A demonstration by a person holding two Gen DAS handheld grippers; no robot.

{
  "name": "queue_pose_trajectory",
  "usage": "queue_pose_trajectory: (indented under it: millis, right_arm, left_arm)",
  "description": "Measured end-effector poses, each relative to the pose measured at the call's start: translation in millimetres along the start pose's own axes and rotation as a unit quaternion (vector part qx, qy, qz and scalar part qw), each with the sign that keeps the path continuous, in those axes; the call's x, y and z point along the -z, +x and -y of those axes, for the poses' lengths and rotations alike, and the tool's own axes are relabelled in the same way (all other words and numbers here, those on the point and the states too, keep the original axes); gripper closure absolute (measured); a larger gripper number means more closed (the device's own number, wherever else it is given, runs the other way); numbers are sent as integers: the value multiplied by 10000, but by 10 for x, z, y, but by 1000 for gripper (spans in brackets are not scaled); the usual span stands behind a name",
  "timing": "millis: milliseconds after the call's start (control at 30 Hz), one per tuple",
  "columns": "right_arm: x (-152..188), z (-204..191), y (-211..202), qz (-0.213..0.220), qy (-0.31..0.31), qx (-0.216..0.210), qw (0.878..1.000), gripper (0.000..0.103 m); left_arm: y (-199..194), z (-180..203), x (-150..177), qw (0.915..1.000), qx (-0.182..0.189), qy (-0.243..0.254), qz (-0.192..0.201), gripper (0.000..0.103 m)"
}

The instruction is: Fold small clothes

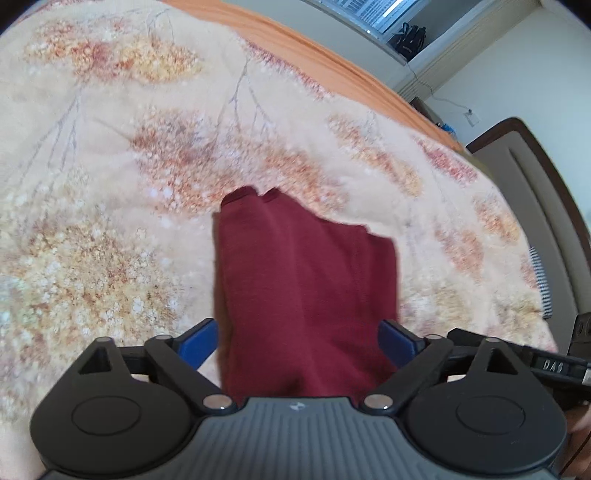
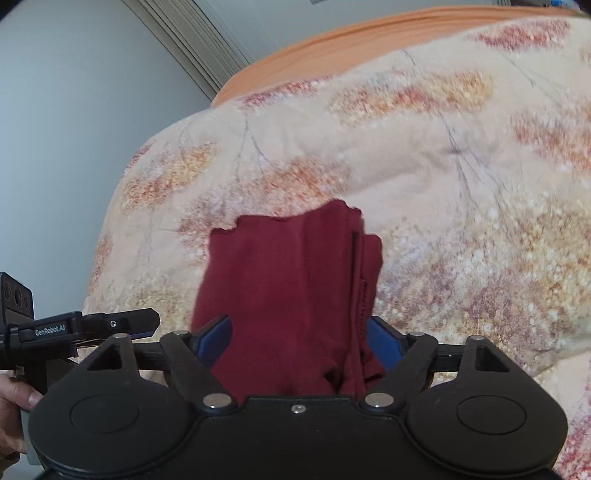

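A dark red garment (image 1: pixel 303 280) hangs in folds from my left gripper (image 1: pixel 299 339), whose blue fingers (image 1: pixel 199 343) close on the cloth from both sides. The same dark red garment (image 2: pixel 291 288) also hangs from my right gripper (image 2: pixel 299 339), with its blue fingers (image 2: pixel 216 338) pressed on the fabric. The garment is lifted above the floral bedspread (image 1: pixel 110 184). The two grippers are side by side: the left one shows at the left edge of the right wrist view (image 2: pixel 110 325), and the right one at the right edge of the left wrist view (image 1: pixel 554 365).
The floral bedspread (image 2: pixel 461 166) covers a bed with an orange sheet (image 1: pixel 314 48) along its far edge. A window (image 1: pixel 373 14) and a wall lie beyond the bed. A wooden door frame (image 1: pixel 546 177) stands at the right.
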State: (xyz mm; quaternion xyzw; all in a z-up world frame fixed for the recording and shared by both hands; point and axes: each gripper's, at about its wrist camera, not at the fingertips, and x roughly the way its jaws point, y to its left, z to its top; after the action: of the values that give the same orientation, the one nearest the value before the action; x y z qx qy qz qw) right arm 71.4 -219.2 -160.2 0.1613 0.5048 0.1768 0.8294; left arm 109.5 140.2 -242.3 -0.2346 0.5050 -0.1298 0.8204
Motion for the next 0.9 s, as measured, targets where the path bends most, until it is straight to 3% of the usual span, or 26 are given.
queue_pose_trajectory:
  millis: [333, 600, 733, 900]
  right_arm:
    - [-134, -481, -704, 364, -332, -108, 9987, 15]
    - [-128, -679, -1385, 841, -735, -435, 9928, 9]
    - [-5, -645, -1721, 1023, -868, -589, 9892, 7]
    - [197, -561, -2036, 1074, -950, -777, 9866, 6]
  left_arm:
    - [-749, 343, 19, 9992, -273, 56, 281, 1]
    - [-1241, 717, 336, 9957, -662, 33, 649, 1]
    - [-1525, 1030, 599, 9837, -1341, 320, 1158, 0]
    - [-1864, 1376, 939, 9724, -1602, 609, 1584, 0]
